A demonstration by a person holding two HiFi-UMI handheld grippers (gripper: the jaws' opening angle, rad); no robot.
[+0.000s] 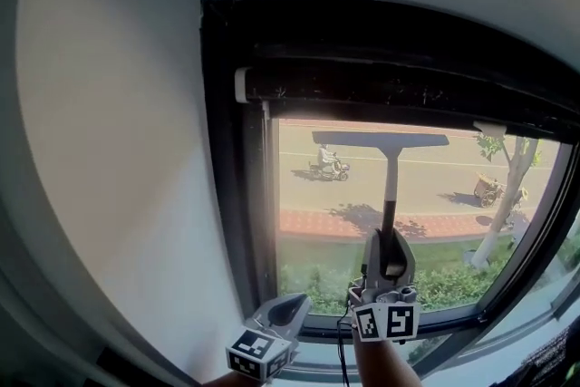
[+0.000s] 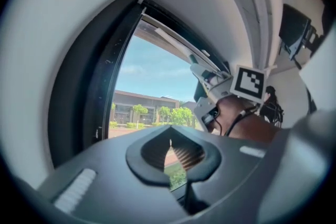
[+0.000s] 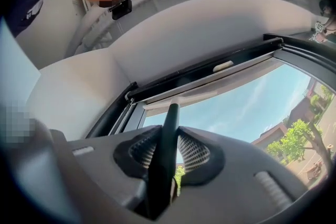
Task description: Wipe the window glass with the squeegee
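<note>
The squeegee [image 1: 391, 181] has its blade at the top of the glass [image 1: 453, 186], and the right gripper [image 1: 390, 242] clamps its handle near the glass's lower edge. A downward stroke seems barely begun, with the whole pane below the blade left to wipe. The left gripper [image 1: 288, 310], jaws together and empty, sits below the glass's lower left corner. No containers show.
</note>
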